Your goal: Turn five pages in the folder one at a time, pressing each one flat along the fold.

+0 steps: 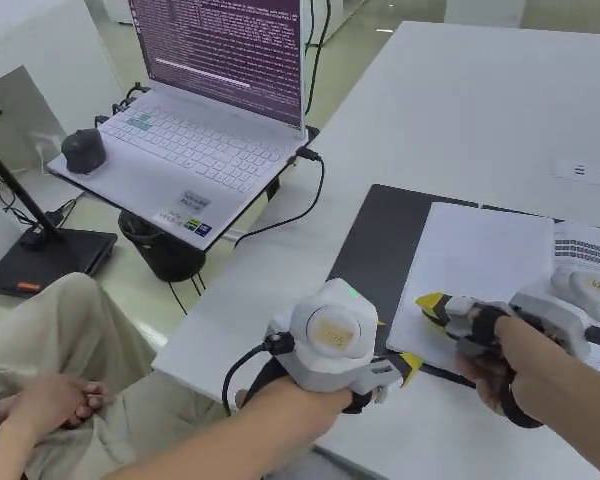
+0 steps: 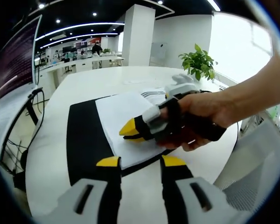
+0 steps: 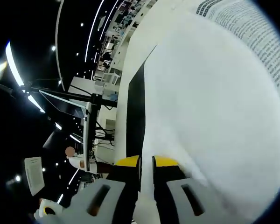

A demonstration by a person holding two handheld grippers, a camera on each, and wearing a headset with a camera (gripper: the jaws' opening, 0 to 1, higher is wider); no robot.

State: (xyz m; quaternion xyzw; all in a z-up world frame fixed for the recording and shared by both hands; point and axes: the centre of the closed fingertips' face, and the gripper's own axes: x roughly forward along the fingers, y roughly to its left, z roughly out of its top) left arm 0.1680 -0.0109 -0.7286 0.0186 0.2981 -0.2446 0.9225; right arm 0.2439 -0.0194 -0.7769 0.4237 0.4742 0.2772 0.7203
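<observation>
A black folder (image 1: 375,250) lies open on the white table (image 1: 460,110). A blank white page (image 1: 475,265) lies on its left half, and a printed page (image 1: 590,255) shows at the right. My right gripper (image 1: 432,303) rests on the blank page near its lower left part, jaws shut; its yellow tips (image 3: 146,161) nearly touch above the page (image 3: 214,107). My left gripper (image 1: 410,366) hovers at the folder's front edge. Its jaws (image 2: 141,161) stand open around the page's near corner, with the right gripper (image 2: 130,129) just ahead.
An open laptop (image 1: 205,120) sits on a low stand to the left with a dark mouse (image 1: 83,150) on it; its cable (image 1: 305,195) runs to the table edge. A seated person's hands (image 1: 40,405) show at lower left. A potted plant (image 2: 198,60) stands beyond the table.
</observation>
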